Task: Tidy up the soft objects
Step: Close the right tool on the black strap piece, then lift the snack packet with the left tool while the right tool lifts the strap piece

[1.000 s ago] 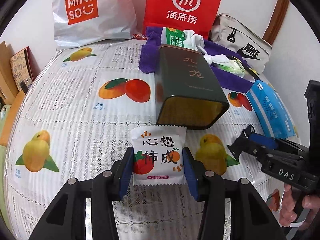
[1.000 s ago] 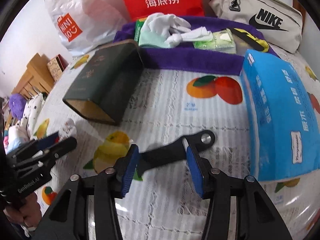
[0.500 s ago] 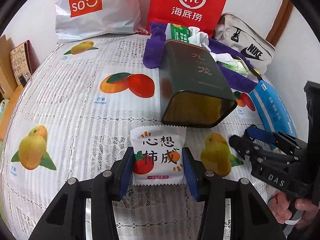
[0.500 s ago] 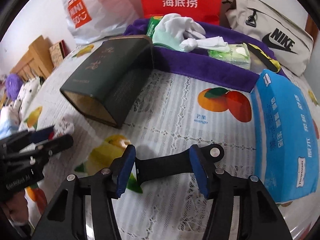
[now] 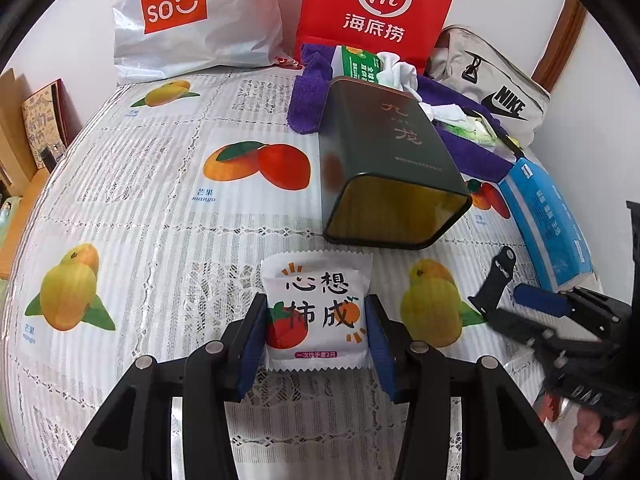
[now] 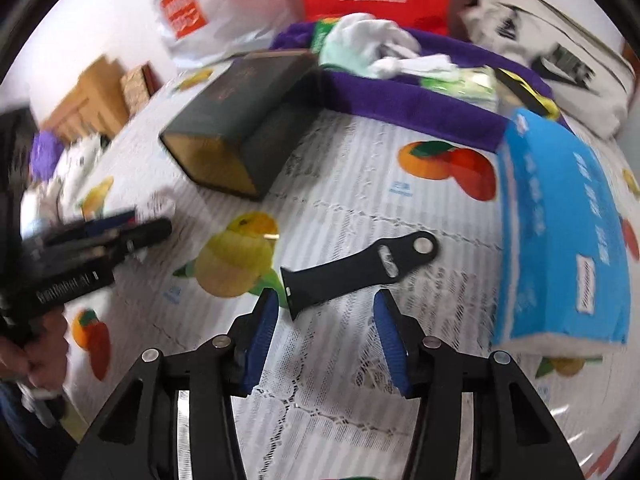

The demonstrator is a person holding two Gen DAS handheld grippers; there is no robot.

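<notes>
One white sachet [image 5: 316, 314], pinched in the left gripper [image 5: 316, 320] as before; one dark tin [image 5: 384, 168] beyond. One black strap [image 6: 356, 268] now lies free, ahead of the closing jaws of the right gripper [image 6: 324, 328].

Table [image 5: 132, 208] under a white lace-pattern cloth printed with mangoes. Lying on it: a white snack packet [image 5: 316, 312] near the front; a dark green tin [image 5: 384, 172] on its side, open end forward; a black watch strap [image 6: 360, 268]; a blue tissue pack [image 6: 560, 232]; a purple towel [image 6: 416, 100] at the back; a white Miniso bag [image 5: 192, 20], a red paper bag [image 5: 376, 4] and a beige Nike pouch [image 5: 492, 84] along the wall.
</notes>
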